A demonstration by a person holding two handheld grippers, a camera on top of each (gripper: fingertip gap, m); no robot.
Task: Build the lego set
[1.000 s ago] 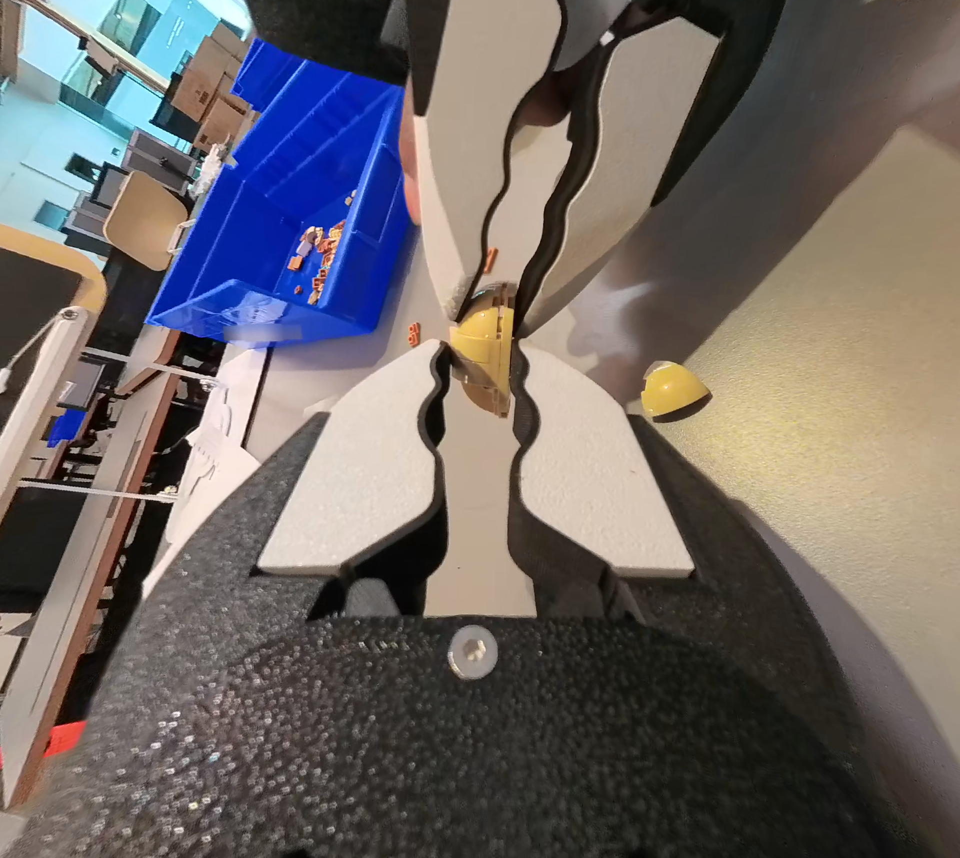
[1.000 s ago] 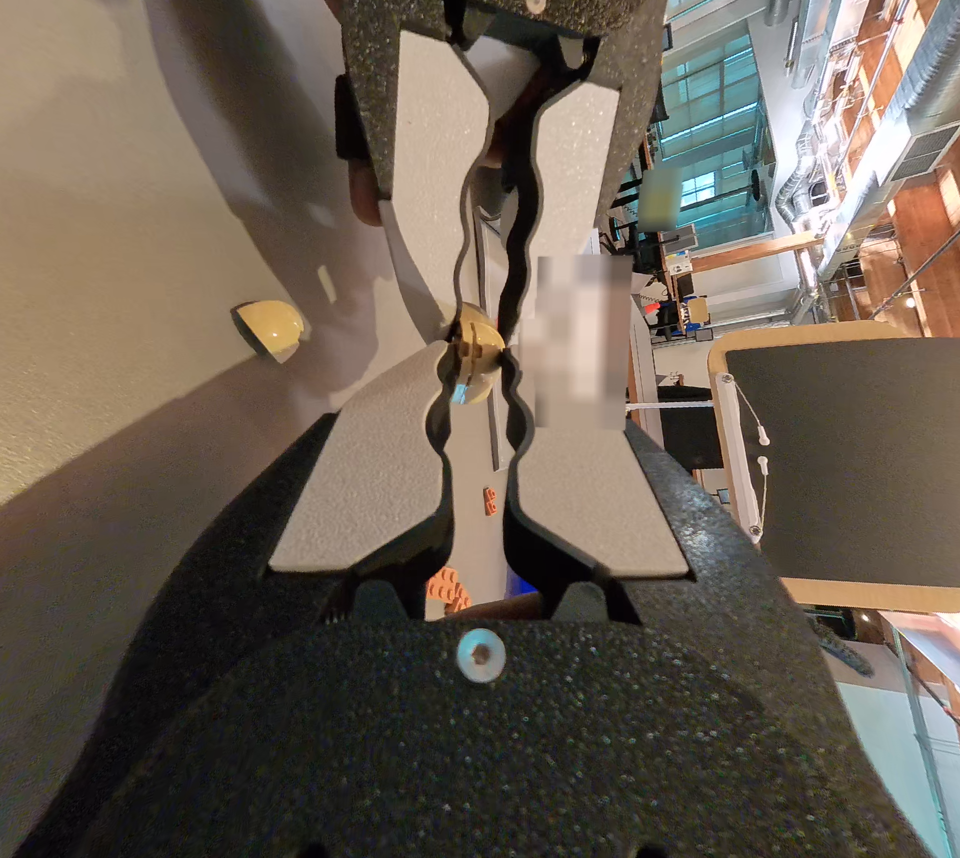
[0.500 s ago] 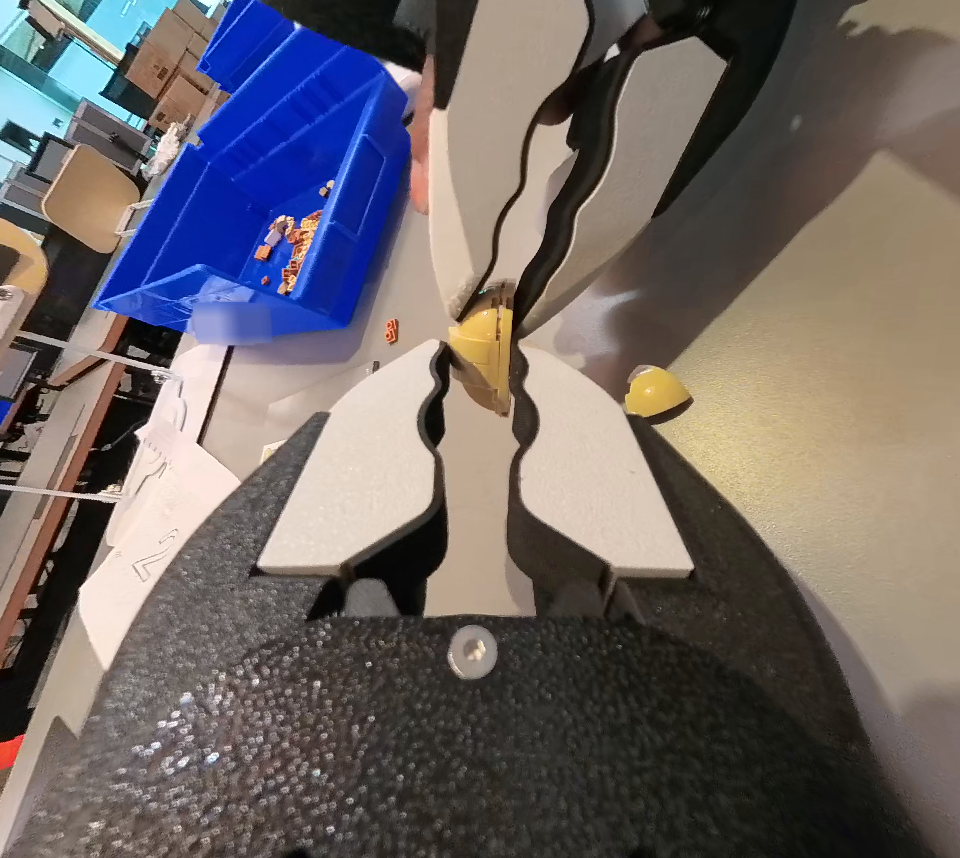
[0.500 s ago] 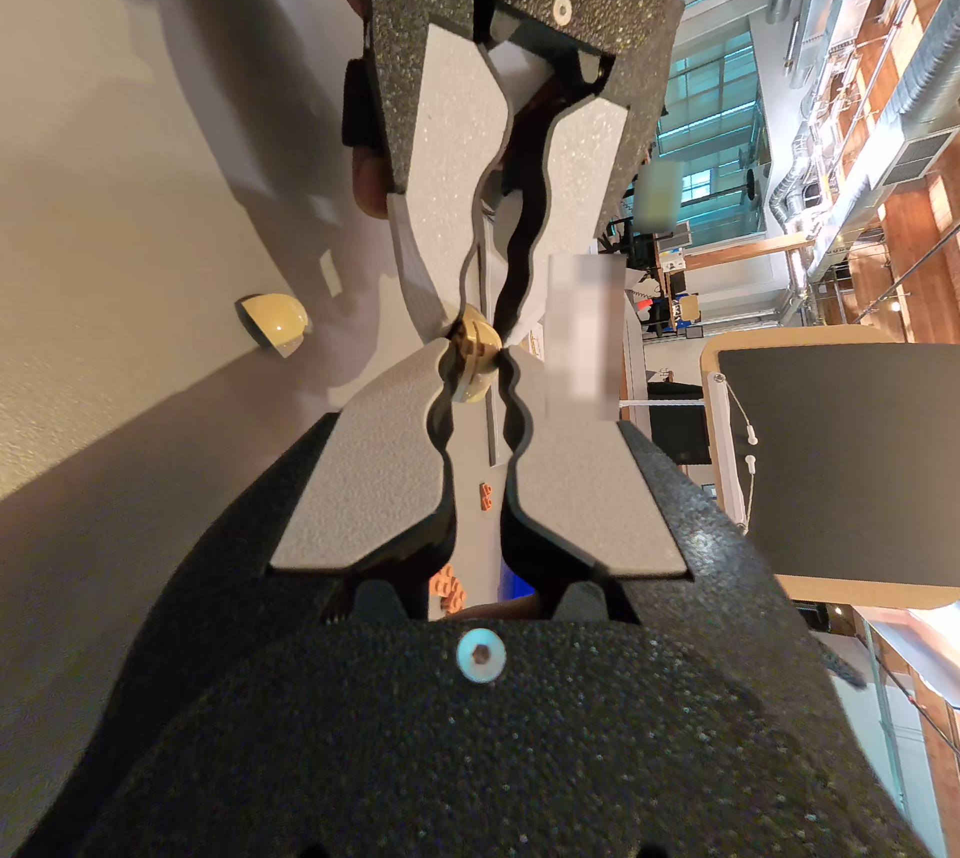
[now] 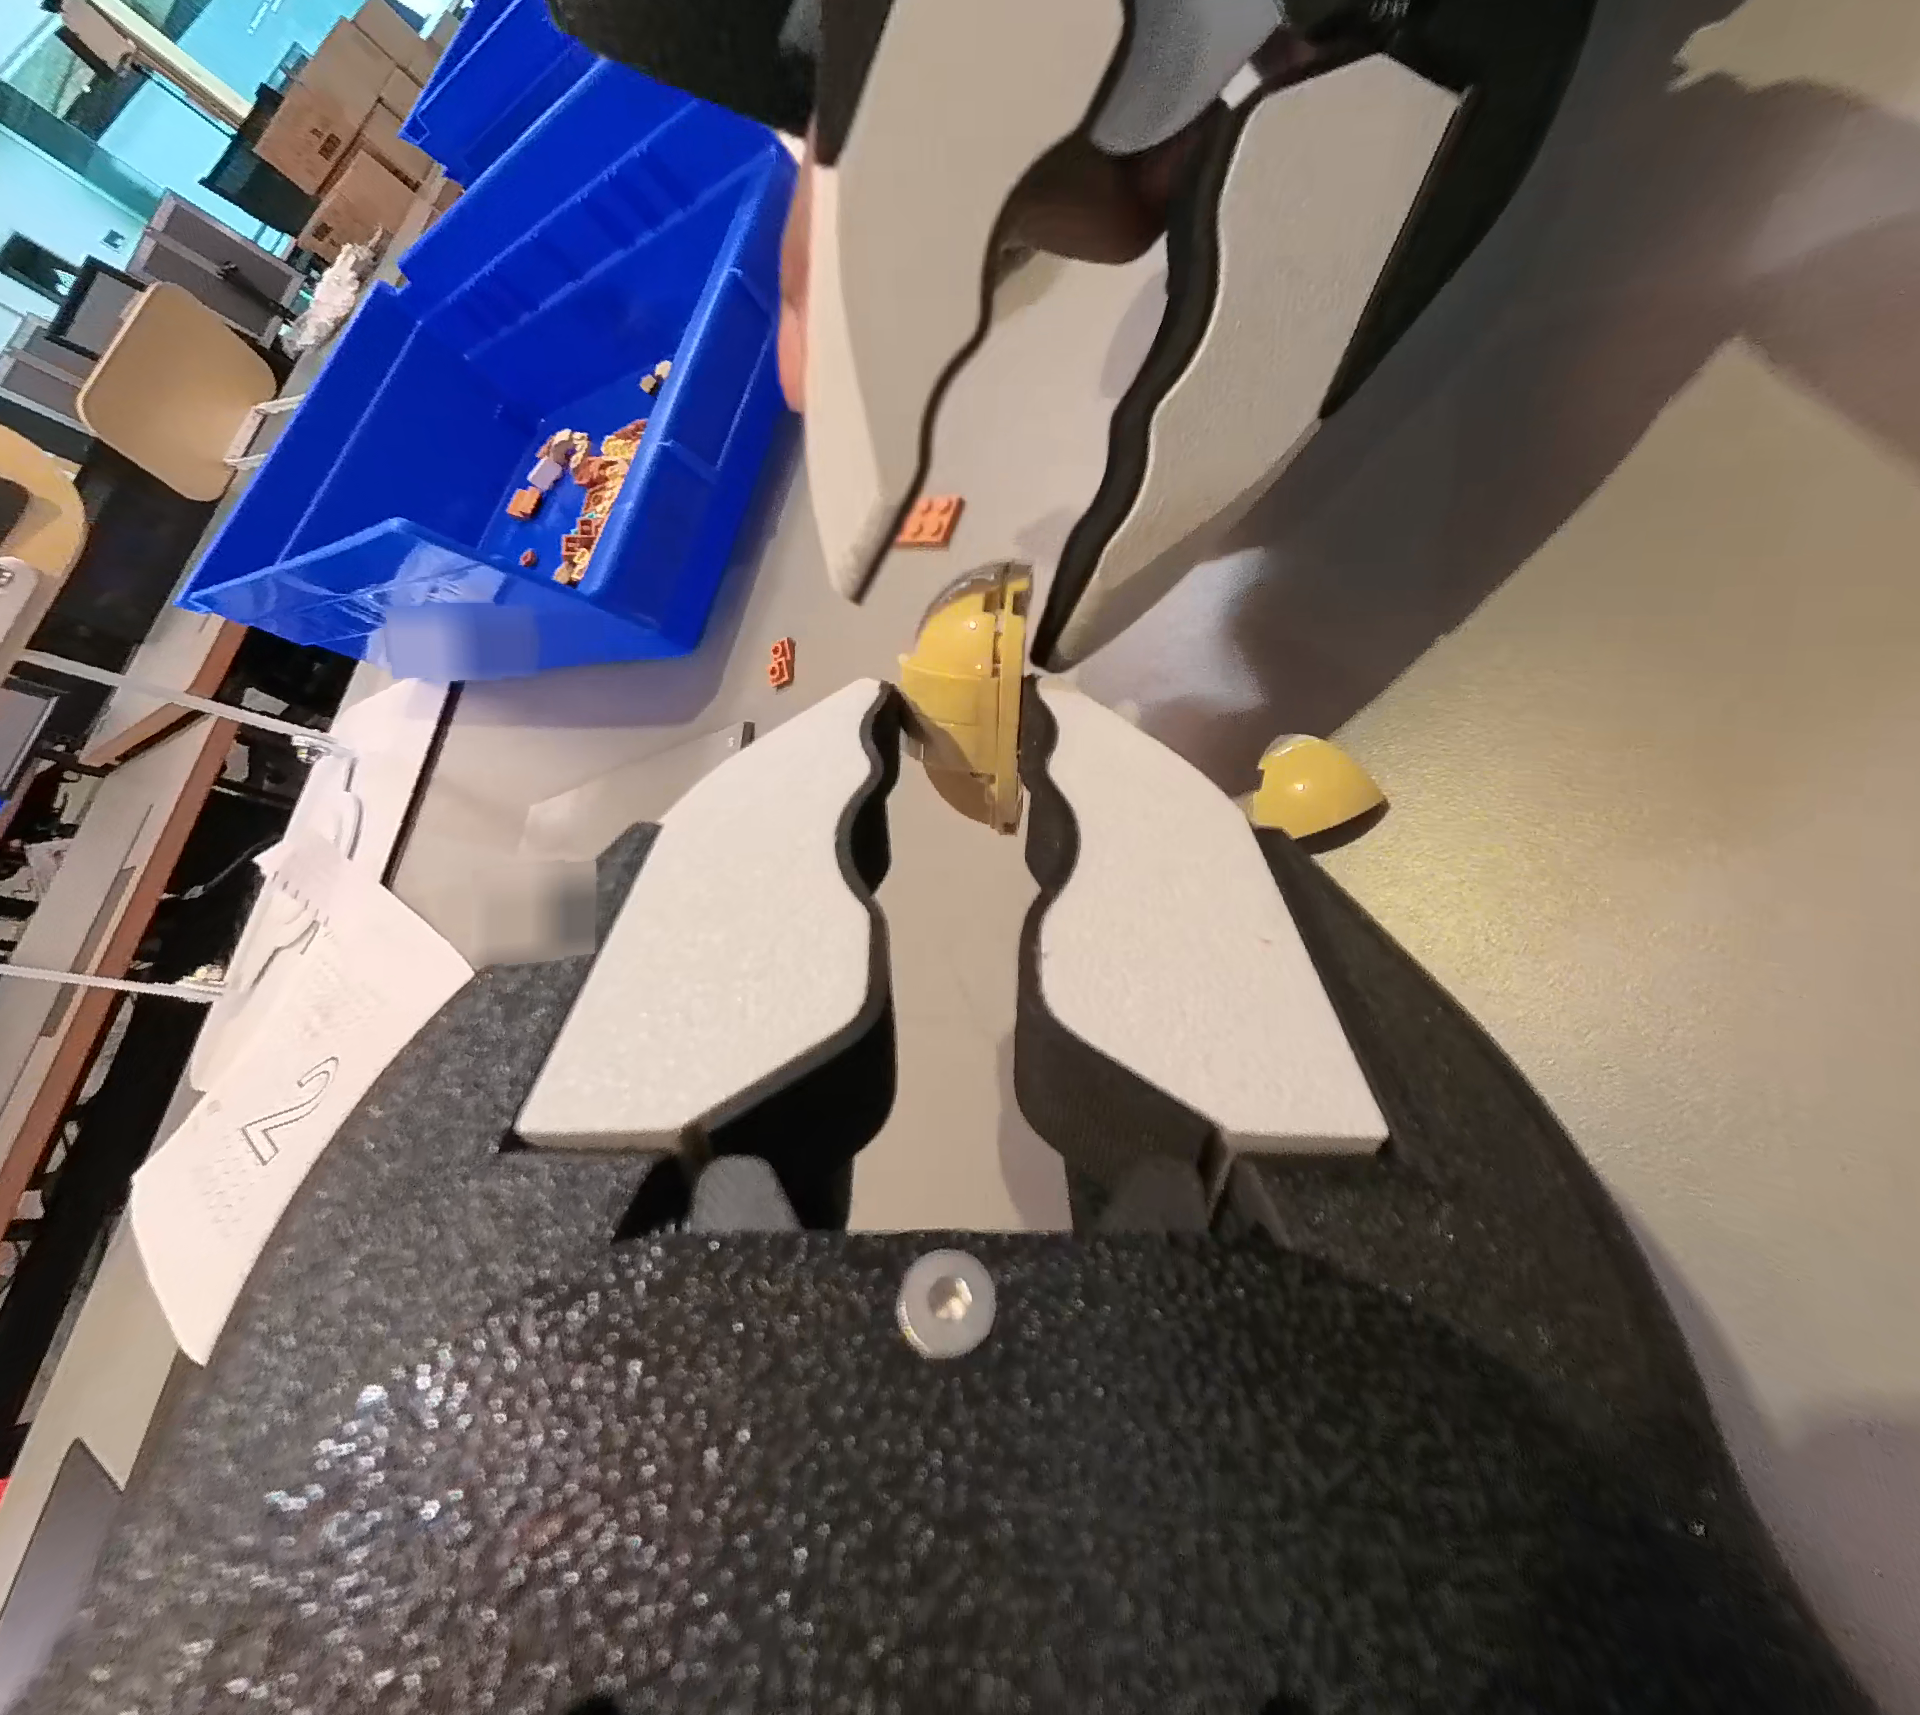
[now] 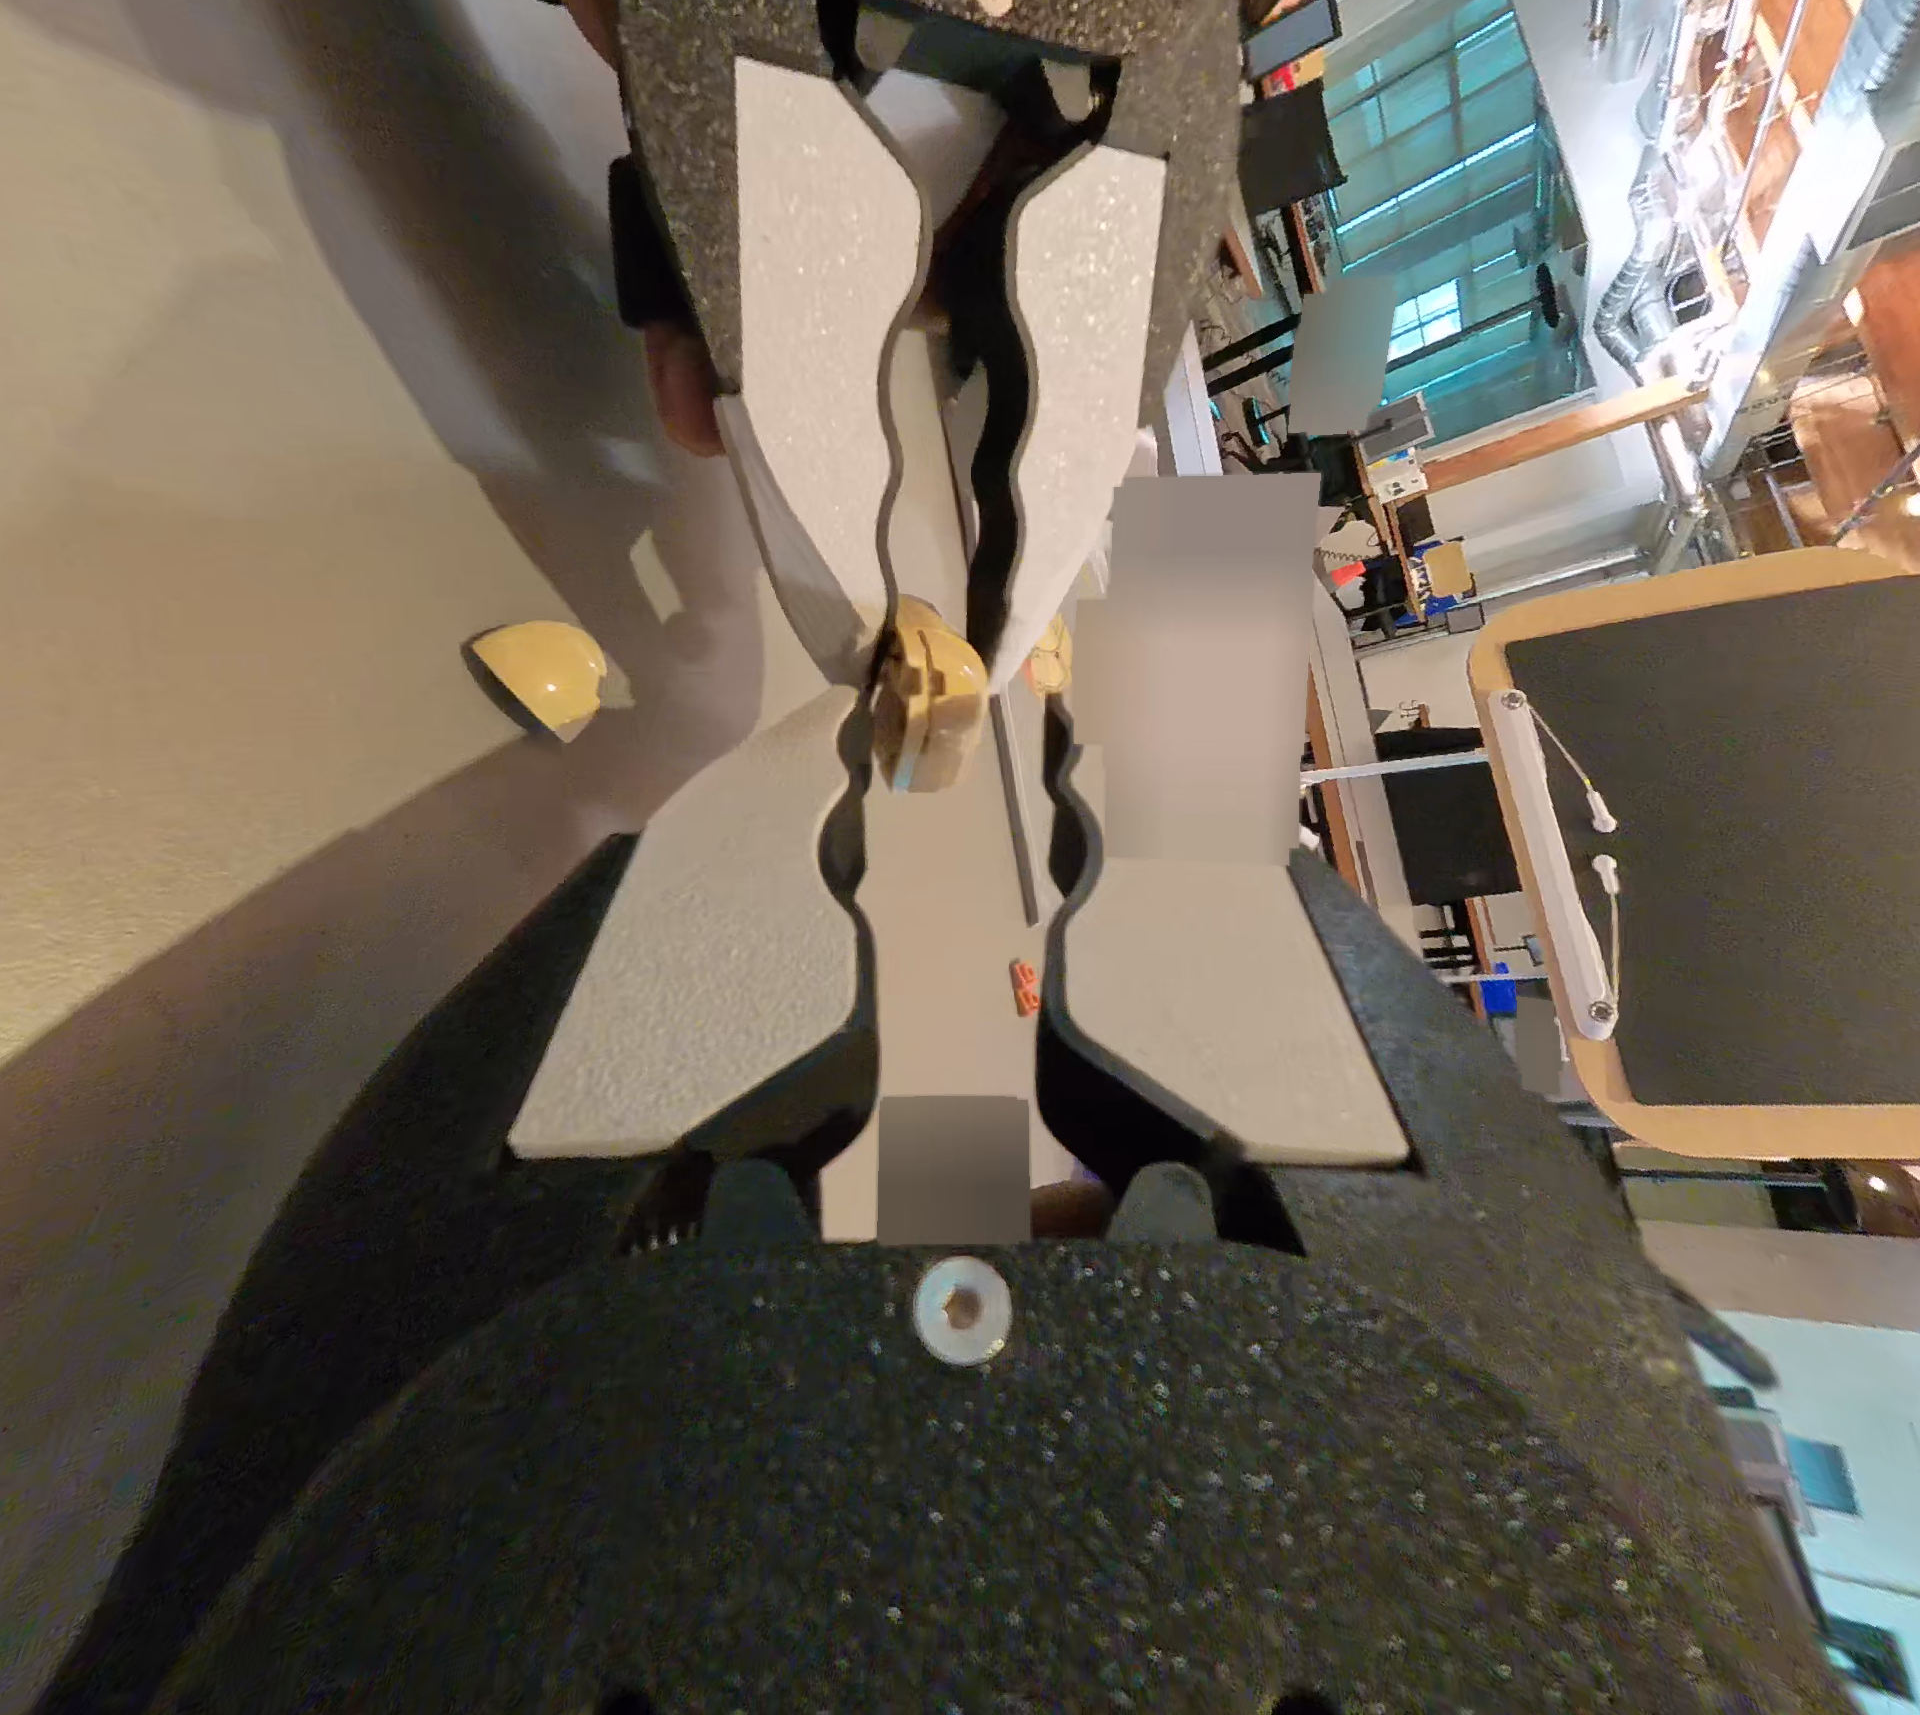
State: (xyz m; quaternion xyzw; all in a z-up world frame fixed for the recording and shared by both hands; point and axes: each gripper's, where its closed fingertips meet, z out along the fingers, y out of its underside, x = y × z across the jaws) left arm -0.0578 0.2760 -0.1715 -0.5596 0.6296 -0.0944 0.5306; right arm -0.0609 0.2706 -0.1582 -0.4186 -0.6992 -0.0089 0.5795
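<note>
The dome assembly (image 5: 966, 699) sits between both grippers' tips; a loose dome (image 5: 1314, 798) lies on the table (image 5: 1610, 938) beside them.

The tan dome piece (image 5: 961, 697) is partly hidden where the left gripper (image 5: 961, 709) pinches it, so its back side cannot be seen. The right gripper (image 5: 951, 616) is cut off by the top edge, and its fingers cover part of an orange brick (image 5: 932, 519). The small bricks (image 5: 582, 486) in the blue bin (image 5: 436, 460) are too tiny to tell apart. The bin runs off the top edge. A second tan dome (image 6: 540, 671) lies with its flat side turned away. A hand (image 6: 681, 392) hides behind the far gripper.
</note>
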